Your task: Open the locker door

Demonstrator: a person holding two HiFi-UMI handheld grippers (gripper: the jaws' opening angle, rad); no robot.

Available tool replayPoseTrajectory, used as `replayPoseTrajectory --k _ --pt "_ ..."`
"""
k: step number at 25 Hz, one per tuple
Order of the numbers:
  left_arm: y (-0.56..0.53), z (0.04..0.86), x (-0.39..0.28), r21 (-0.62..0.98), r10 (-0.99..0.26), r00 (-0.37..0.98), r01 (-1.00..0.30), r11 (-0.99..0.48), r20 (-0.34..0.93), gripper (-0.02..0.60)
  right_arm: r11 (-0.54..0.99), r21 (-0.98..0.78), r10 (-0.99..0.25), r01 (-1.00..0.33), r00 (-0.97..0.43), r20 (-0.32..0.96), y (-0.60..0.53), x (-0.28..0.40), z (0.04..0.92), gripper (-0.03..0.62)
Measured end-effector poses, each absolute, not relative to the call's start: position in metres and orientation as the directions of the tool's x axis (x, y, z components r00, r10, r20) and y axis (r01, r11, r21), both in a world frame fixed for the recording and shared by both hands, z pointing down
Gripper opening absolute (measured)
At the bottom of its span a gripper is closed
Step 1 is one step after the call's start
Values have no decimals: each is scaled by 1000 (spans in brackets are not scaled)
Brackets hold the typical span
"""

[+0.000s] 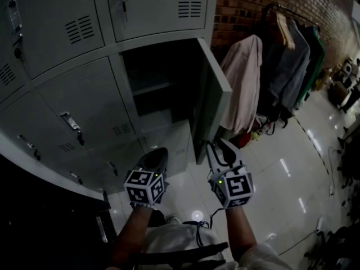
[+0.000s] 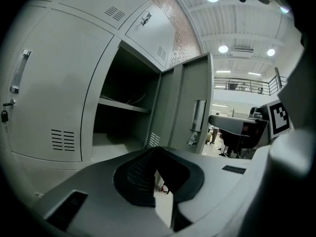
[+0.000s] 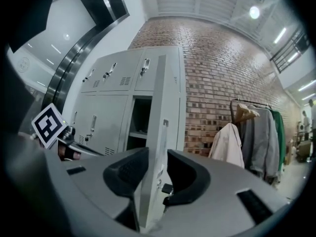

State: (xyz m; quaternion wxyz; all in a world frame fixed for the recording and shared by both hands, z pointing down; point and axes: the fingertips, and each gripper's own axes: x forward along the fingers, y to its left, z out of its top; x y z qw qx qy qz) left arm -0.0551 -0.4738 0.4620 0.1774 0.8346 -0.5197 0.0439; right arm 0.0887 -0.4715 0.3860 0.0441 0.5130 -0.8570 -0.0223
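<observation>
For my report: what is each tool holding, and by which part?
Right tool grips the locker door by its free edge; left tool holds nothing.

The lockers (image 1: pixel 62 32) and the locker door (image 1: pixel 211 89) are looking light grey. The wall (image 1: pixel 247 10) is showing red-brown bricks. The cubes (image 1: pixel 145 187) are showing black and white squares. A pale pink coat (image 1: pixel 244 77), a grey coat (image 1: pixel 289 66) and a green coat (image 1: pixel 316 55) are showing too.
</observation>
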Motion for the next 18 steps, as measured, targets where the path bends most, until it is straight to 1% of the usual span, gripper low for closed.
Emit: replayPoseTrajectory --k 2,3,4,10,11,12,18 --pt "-473 461 -49 248 -848 462 -881 -404 260 -3 467 70 -884 -882 -465 45 -473 103 387 116" --pt "-473 461 -47 246 -846 465 -879 -407 261 -3 461 60 -887 -885 -459 41 -475 111 389 78" --pt "-473 461 -43 245 -844 468 -878 -411 262 -3 454 51 -891 -889 -453 40 -477 118 391 64" --pt "-471 460 -23 238 -829 491 -868 -437 268 -3 391 3 -919 -920 -390 49 -492 163 392 58" --pt "-471 459 -21 237 -828 493 -866 -440 268 -3 377 -6 -925 -926 -377 49 -496 171 393 53" --pt "-470 459 -19 235 -826 495 -866 -442 269 -3 366 -16 -929 -930 -367 48 -500 178 394 29" --pt "-465 461 -16 230 -825 491 -869 -439 281 -3 311 -29 -948 -950 -312 59 -522 212 395 5"
